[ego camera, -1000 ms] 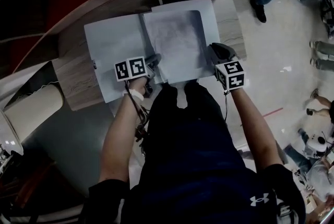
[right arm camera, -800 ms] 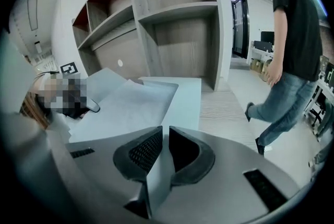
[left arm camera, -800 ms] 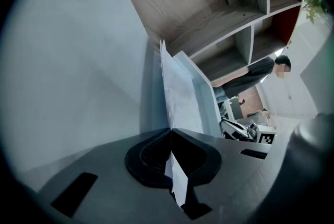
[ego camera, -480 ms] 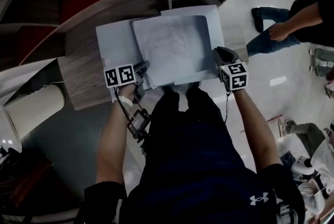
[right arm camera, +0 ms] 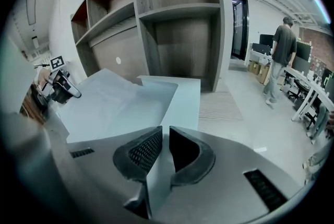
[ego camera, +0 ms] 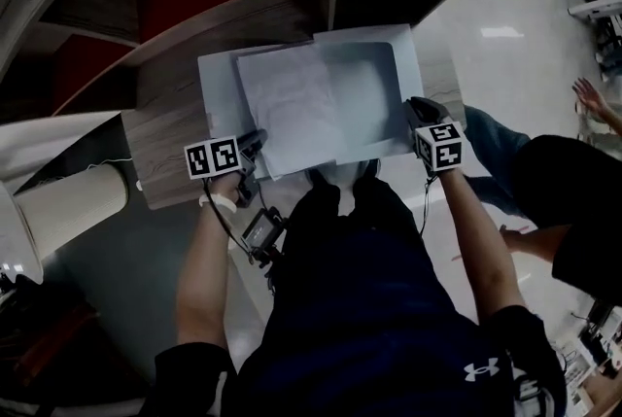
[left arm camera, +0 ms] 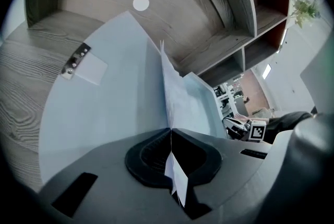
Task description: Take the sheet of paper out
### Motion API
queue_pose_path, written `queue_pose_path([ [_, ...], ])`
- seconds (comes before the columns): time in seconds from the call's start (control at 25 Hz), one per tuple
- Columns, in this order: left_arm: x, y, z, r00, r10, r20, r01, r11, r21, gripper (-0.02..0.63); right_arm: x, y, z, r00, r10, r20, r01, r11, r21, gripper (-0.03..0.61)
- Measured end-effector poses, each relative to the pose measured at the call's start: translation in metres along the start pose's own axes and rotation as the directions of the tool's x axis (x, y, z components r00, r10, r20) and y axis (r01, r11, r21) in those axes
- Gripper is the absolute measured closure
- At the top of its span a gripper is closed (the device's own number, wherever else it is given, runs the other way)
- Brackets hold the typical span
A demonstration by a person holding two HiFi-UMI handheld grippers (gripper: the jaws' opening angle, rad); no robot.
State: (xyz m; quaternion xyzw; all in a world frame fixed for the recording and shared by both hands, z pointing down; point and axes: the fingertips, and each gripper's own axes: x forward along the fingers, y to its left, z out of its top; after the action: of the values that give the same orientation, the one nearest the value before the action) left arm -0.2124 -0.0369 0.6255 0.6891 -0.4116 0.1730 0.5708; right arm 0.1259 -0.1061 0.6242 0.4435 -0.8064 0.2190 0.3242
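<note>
**A:** While the sheet of paper (ego camera: 287,109) is pinched by the left gripper (ego camera: 253,145), how far is it drawn?

**B:** About halfway from the folder (ego camera: 379,75) at centre frame, whose edge is clamped by the right gripper (ego camera: 416,108); full removal is judged undone.

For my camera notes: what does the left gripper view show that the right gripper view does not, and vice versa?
Left only: a metal clip on the folder, and the left gripper shut on the sheet of paper. Right only: a standing person, and the right gripper shut on the folder's edge. Both: the folder and wooden shelves.
</note>
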Motion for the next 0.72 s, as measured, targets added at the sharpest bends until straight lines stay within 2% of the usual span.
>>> queue_pose_path([
  [0.24, -0.02, 0.011, 0.005, 1.0, 0.016, -0.005, -0.015, 0.999, 0.033, 0.598, -0.007, 0.0, 0.008, 1.0, -0.018, -0.001, 0.018, 0.999, -0.038, 0.537],
  [0.44, -0.039, 0.023, 0.005, 1.0, 0.017, -0.001, -0.017, 0.999, 0.038, 0.598, -0.036, 0.013, 0.037, 0.996, -0.021, 0.082, 0.029, 0.995, -0.092, 0.537],
  [0.72, -0.051, 0.046, 0.0, 1.0, 0.003, -0.017, -0.003, 1.0, 0.02, 0.598, -0.083, 0.046, 0.08, 0.975, 0.005, 0.224, 0.006, 0.999, -0.051, 0.537],
])
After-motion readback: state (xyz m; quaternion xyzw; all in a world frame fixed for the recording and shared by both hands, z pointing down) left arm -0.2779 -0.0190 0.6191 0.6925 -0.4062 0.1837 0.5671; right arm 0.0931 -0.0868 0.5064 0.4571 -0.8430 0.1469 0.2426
